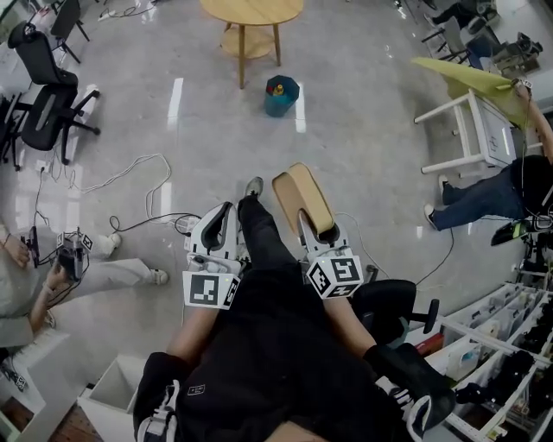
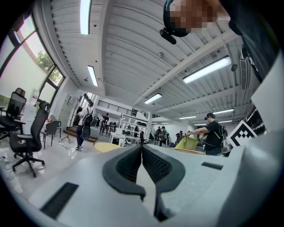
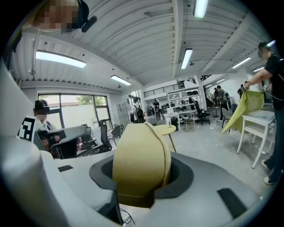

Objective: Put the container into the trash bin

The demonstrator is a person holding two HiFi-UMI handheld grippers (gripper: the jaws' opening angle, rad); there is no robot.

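Observation:
My right gripper [image 1: 316, 226] is shut on a flat tan container [image 1: 302, 198], which sticks out ahead of it over the grey floor. In the right gripper view the container [image 3: 140, 164] fills the space between the dark pads [image 3: 179, 175]. The left gripper [image 1: 225, 214] is alongside it, jaws together and nothing in them; its black pads [image 2: 128, 166] meet in the left gripper view. A teal trash bin [image 1: 282, 95], with yellow and red things inside, stands on the floor well ahead, next to a round wooden table [image 1: 251, 12].
Black office chairs [image 1: 43, 95] stand at the far left and cables [image 1: 138, 173] trail across the floor. A white table [image 1: 471, 112] with a yellow-green cloth and a person [image 1: 492, 194] are at the right. Another person [image 1: 34, 276] sits at the left. Shelving [image 1: 510, 337] is at lower right.

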